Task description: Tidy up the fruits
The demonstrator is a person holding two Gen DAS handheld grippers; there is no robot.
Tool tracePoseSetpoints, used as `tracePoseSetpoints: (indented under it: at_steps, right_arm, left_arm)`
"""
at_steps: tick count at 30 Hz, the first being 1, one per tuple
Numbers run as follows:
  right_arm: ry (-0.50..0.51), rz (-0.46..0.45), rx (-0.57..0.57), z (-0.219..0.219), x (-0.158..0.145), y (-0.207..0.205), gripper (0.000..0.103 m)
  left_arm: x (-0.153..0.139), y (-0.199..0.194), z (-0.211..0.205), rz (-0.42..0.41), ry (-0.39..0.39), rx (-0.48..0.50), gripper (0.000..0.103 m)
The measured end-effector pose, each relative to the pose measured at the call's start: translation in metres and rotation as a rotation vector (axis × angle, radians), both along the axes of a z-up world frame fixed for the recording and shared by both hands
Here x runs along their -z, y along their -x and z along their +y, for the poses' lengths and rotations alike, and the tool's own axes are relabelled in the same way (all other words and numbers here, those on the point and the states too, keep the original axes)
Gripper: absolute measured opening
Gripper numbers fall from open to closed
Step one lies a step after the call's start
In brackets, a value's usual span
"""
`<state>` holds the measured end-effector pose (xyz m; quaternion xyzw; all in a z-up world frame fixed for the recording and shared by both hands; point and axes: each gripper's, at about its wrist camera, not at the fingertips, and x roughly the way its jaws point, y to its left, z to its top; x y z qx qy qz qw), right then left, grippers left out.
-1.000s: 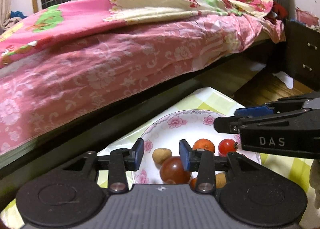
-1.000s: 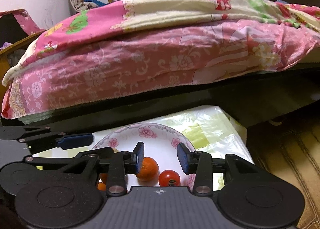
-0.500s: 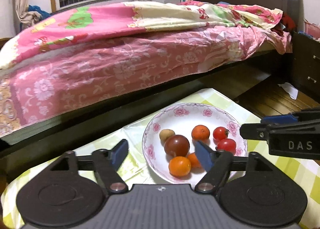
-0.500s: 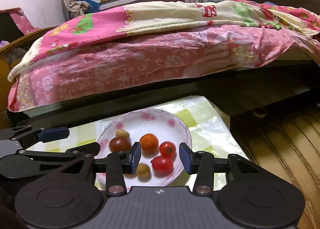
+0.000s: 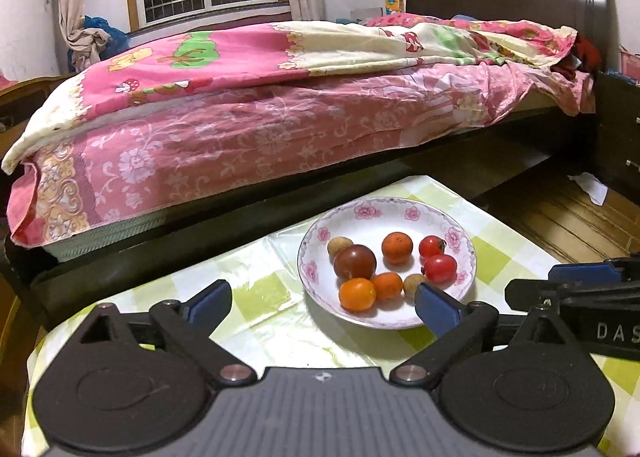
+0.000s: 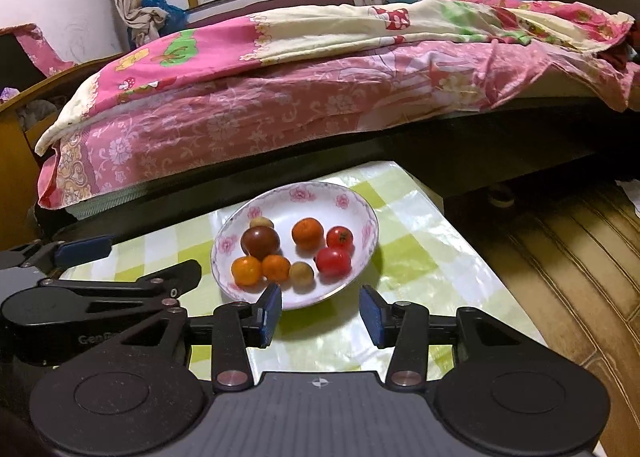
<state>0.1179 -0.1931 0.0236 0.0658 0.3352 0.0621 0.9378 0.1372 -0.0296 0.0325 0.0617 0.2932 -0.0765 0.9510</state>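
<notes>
A white bowl with pink flowers (image 5: 400, 213) (image 6: 352, 205) stands on the green-checked table. It holds several fruits: a dark red tomato (image 5: 355, 261) (image 6: 260, 242), two red tomatoes (image 5: 440, 268) (image 6: 334, 260), three oranges (image 5: 357, 294) (image 6: 247, 270) and two small brown fruits (image 5: 414, 283) (image 6: 301, 274). My left gripper (image 5: 322, 307) is wide open and empty, held back from the bowl's near left side. My right gripper (image 6: 320, 315) is open and empty, just in front of the bowl's near rim. Each gripper shows at the edge of the other's view.
The table (image 5: 264, 297) (image 6: 420, 257) wears a glossy green and white checked cloth. A bed with pink bedding (image 5: 280, 117) (image 6: 320, 89) runs close behind it. Wooden floor (image 6: 560, 241) lies to the right, and a dark cabinet (image 5: 618, 137) stands at far right.
Both grippers have drawn back and up from the bowl. The left gripper's jaws have opened wide. All the fruits now lie in plain view in the bowl.
</notes>
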Motion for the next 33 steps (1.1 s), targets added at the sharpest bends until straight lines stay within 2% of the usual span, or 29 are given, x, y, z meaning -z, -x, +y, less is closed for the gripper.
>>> tracePoseSetpoints:
  at_steps: [12,33]
  right_arm:
    - [0.015,0.005,0.02,0.004,0.001,0.026,0.041]
    - [0.014,0.036,0.02,0.013,0.007,0.071,0.042]
  left_arm:
    - [0.007,0.031,-0.002,0.03,-0.023,-0.016,0.103]
    - [0.016,0.073,0.007,0.096,-0.006,-0.033,0.103]
